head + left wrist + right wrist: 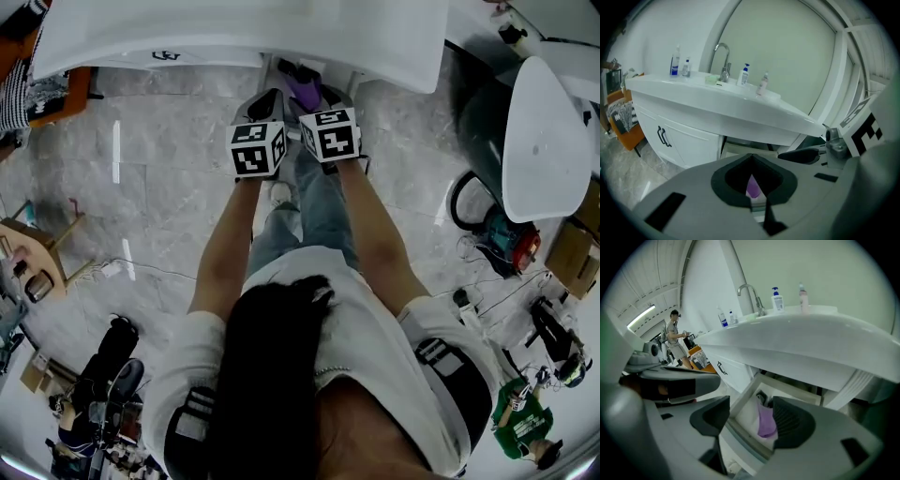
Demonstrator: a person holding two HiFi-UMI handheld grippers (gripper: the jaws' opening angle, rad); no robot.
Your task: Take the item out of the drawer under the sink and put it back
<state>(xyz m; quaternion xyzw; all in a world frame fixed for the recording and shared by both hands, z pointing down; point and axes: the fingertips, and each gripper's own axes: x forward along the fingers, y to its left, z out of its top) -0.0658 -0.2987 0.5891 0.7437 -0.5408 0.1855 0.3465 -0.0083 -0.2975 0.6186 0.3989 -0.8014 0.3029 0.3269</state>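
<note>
We see a white, smooth-walled drawer point(740, 437) pulled open. Inside it lies the item point(766, 423), a soft-looking purple thing with a rounded lower end; we cannot tell its material.

Above the drawer's front hangs the right hand-held gripper point(751, 405), its ribbed dark pads spread wide with nothing pressed between them. Also above the drawer, the left hand-held gripper point(751, 157) has its curved dark pads brought together at the tips, holding nothing.

Over the drawer runs a glossy white bench point(811, 343) carrying a curved chrome tap point(749, 292) and a slim plastic pump bottle point(777, 300). Beside the drawer stand flat white cabinet doors point(679, 140) with dark handles. Below the drawer spreads a floor point(159, 169) of grey veined stone tiles.
</note>
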